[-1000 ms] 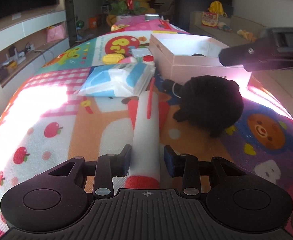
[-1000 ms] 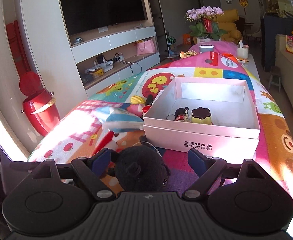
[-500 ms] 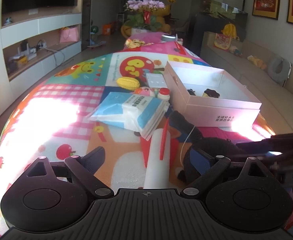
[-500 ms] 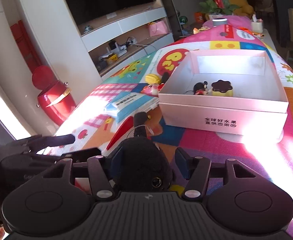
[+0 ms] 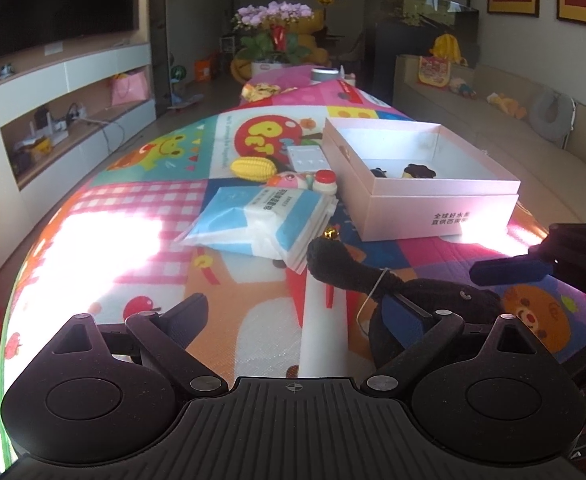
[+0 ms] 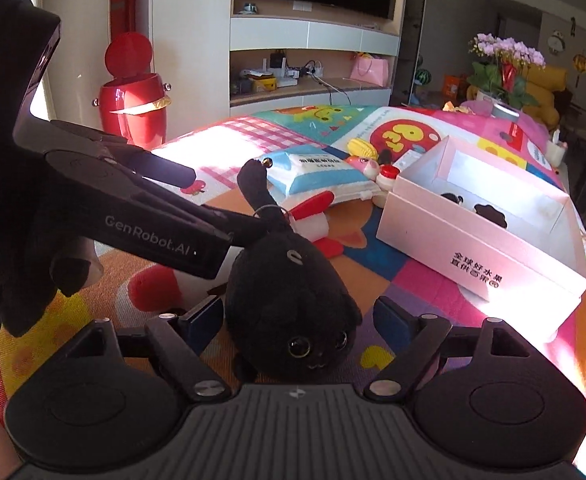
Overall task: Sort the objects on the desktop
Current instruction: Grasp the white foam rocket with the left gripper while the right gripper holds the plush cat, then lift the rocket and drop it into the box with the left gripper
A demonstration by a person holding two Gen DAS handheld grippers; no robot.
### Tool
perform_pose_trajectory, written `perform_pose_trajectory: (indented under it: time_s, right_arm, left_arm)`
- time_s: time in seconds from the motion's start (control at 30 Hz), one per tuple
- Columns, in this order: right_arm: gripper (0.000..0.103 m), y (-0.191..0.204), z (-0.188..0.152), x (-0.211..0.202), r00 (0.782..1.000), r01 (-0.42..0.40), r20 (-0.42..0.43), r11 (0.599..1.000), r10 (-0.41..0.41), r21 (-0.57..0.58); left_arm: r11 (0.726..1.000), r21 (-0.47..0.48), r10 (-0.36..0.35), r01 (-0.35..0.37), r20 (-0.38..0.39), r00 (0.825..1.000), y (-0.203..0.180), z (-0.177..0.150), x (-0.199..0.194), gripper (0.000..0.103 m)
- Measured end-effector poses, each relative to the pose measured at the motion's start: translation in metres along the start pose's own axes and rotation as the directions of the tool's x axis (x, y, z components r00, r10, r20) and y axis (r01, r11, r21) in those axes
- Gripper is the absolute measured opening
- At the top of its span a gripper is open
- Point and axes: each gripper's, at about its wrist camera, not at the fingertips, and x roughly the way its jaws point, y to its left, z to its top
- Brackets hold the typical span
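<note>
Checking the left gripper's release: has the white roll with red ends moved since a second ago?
Cannot tell. The white roll still points at the tissue pack, but the camera shifted. The left gripper jaws have just opened off it.

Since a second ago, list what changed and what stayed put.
The left gripper let go of the white roll; its jaws opened wide. The right gripper swung around the black plush cat, its jaws just reopening, apparently not pressing it. The pink box and tissue pack stayed.
</note>
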Motion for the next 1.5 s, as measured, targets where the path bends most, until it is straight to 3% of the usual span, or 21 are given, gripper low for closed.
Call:
perform_pose_trajectory:
  time_s: [0.2, 0.23, 0.27, 0.37, 0.53, 0.63, 0.73, 0.8, 0.97, 1.1, 1.17, 1.2, 1.33, 1.37, 1.5]
  right_arm:
    - [0.085, -0.003, 0.016, 0.022, 1.0, -0.028, -0.004, 0.999, 0.027, -0.033]
    - [0.078, -0.003, 0.016, 0.024, 0.999, -0.033, -0.009, 0.999, 0.033, -0.031]
    - [0.064, -0.002, 0.016, 0.027, 0.999, -0.042, -0.02, 0.999, 0.041, -0.027]
    - [0.062, -0.003, 0.012, 0.023, 0.999, -0.041, -0.03, 0.999, 0.04, -0.005]
    - [0.062, -0.023, -0.004, -0.002, 0.996, 0.09, -0.024, 0.994, -0.088, 0.066]
    - [0.062, -0.044, -0.015, -0.019, 0.979, 0.203, -0.023, 0.972, -0.201, 0.122]
    - [0.062, -0.065, -0.024, -0.028, 0.965, 0.262, -0.047, 0.944, -0.258, 0.198]
    - [0.063, -0.076, -0.029, -0.027, 0.962, 0.272, -0.067, 0.929, -0.263, 0.25]
    - [0.066, -0.077, -0.036, -0.023, 0.961, 0.277, -0.071, 0.92, -0.267, 0.276]
    - [0.066, -0.07, -0.035, -0.021, 0.958, 0.288, -0.064, 0.922, -0.281, 0.259]
    - [0.067, -0.069, -0.036, -0.018, 0.956, 0.292, -0.07, 0.92, -0.284, 0.261]
    - [0.067, -0.069, -0.037, -0.017, 0.956, 0.294, -0.073, 0.919, -0.285, 0.262]
    - [0.068, -0.069, -0.039, -0.016, 0.953, 0.303, -0.076, 0.916, -0.294, 0.261]
    - [0.068, -0.069, -0.039, -0.016, 0.953, 0.303, -0.075, 0.917, -0.294, 0.26]
    - [0.069, -0.067, -0.041, -0.016, 0.952, 0.307, -0.073, 0.918, -0.298, 0.25]
  left_arm:
    - [0.997, -0.067, 0.035, -0.033, 0.031, 0.999, 0.028, 0.008, -0.012, 0.098]
    - [0.996, -0.079, 0.037, -0.035, 0.032, 0.999, 0.032, 0.008, -0.013, 0.098]
    - [0.995, -0.09, 0.039, -0.036, 0.031, 0.999, 0.036, 0.008, -0.015, 0.099]
    - [0.996, -0.089, 0.031, -0.03, 0.013, 0.999, 0.037, 0.005, -0.014, 0.099]
    - [0.999, -0.036, -0.04, 0.039, -0.038, 0.998, 0.015, -0.006, 0.0, 0.099]
    - [0.997, 0.0, -0.08, 0.081, -0.067, 0.994, -0.004, -0.011, 0.012, 0.099]
    - [0.993, 0.026, -0.109, 0.111, -0.083, 0.991, -0.021, -0.013, 0.022, 0.098]
    - [0.993, 0.036, -0.11, 0.114, -0.094, 0.989, -0.028, -0.014, 0.027, 0.083]
    - [0.996, 0.01, -0.091, 0.093, -0.136, 0.987, -0.027, -0.016, 0.036, 0.065]
    - [0.991, 0.008, -0.132, 0.134, -0.127, 0.983, -0.031, -0.016, 0.034, 0.06]
    - [0.983, 0.022, -0.18, 0.184, -0.122, 0.976, -0.037, -0.017, 0.032, 0.063]
    - [0.979, 0.033, -0.196, 0.201, -0.119, 0.973, -0.041, -0.019, 0.032, 0.071]
    - [0.979, 0.057, -0.188, 0.197, -0.128, 0.974, -0.048, -0.024, 0.033, 0.087]
    - [0.98, 0.054, -0.185, 0.194, -0.134, 0.974, -0.048, -0.024, 0.033, 0.096]
    - [0.984, 0.051, -0.162, 0.172, -0.154, 0.975, -0.044, -0.027, 0.032, 0.101]
